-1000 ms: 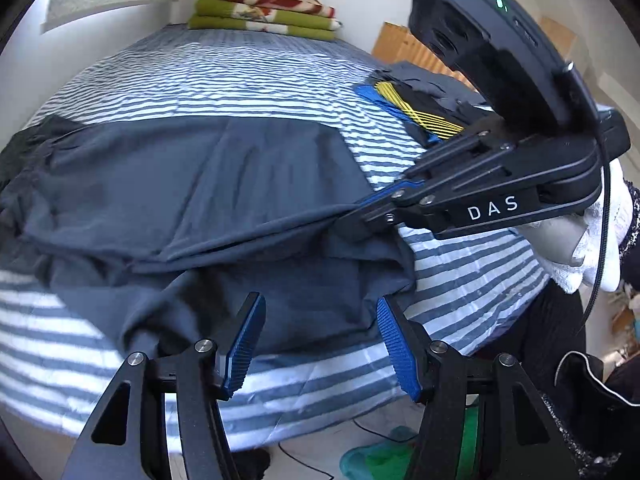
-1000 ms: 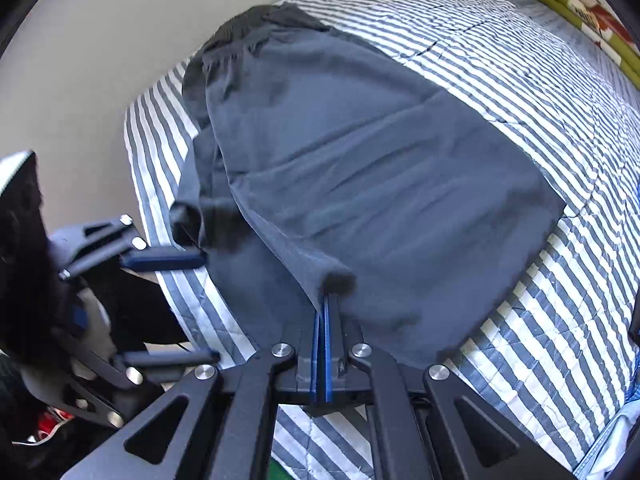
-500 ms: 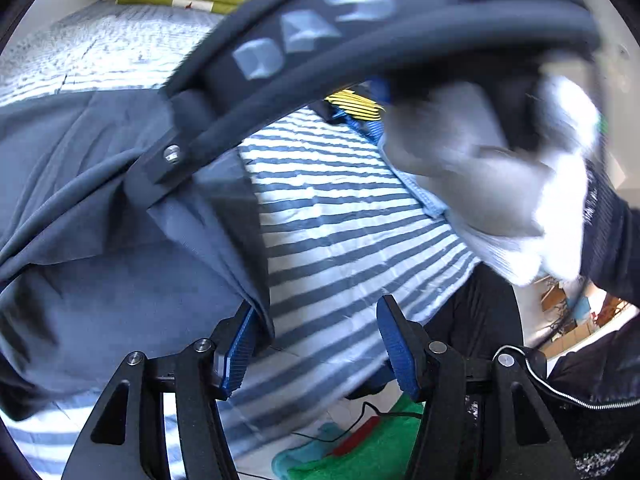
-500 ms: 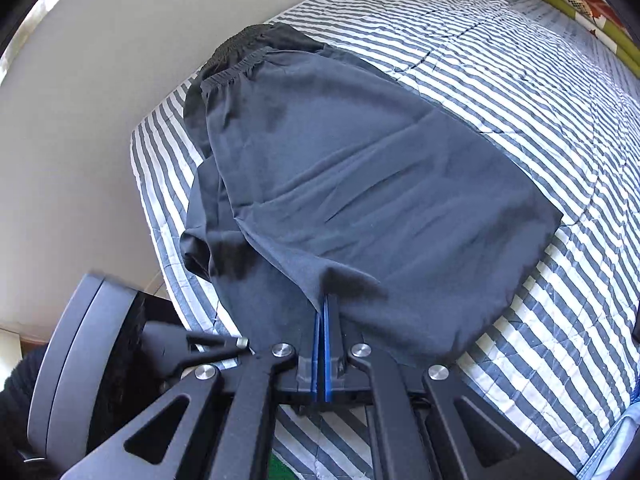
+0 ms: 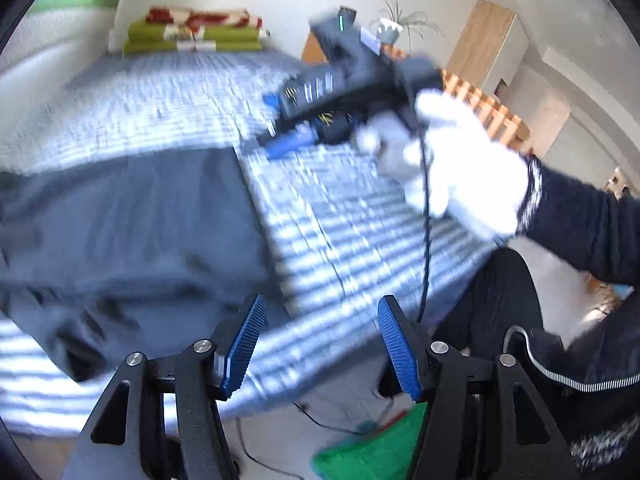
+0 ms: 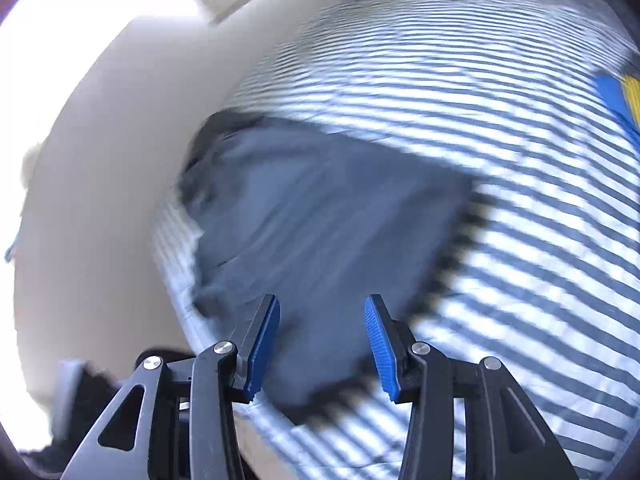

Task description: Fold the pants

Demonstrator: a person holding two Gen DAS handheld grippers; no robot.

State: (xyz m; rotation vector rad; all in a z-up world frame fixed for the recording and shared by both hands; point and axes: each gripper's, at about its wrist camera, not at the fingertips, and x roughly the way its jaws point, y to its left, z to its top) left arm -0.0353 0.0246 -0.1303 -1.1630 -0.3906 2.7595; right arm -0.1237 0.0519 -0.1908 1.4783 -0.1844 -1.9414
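Two grippers in play, both empty right now. Working left to right across what I can see.

Far left: the pants, dark grey, lie flat on the striped bed, bunched toward the bed's near-left edge. In the right wrist view the pants run as one long slab from a gathered end near the wall down toward my jaws; I read that as the long axis, lying roughly along the line the right gripper points.

Centre: left gripper, jaws spread, nothing between the pads, only bedsheet and floor beyond. The cloth's edge sits just left of its left pad.

Right: the right gripper, carried by a white-gloved hand, hangs above the bare stripes, clear of the cloth. Its jaws have just been opening; in its own view the right gripper shows pads parted, with the near hem of the pants below and between them, not pinched.

Judgement: one fold looks laid. Next fold likely takes the near end up toward the gathered end. Right gripper is better lined up with that axis; left gripper is nearer the side edge. Frames are motion-blurred, so hem detail is uncertain.
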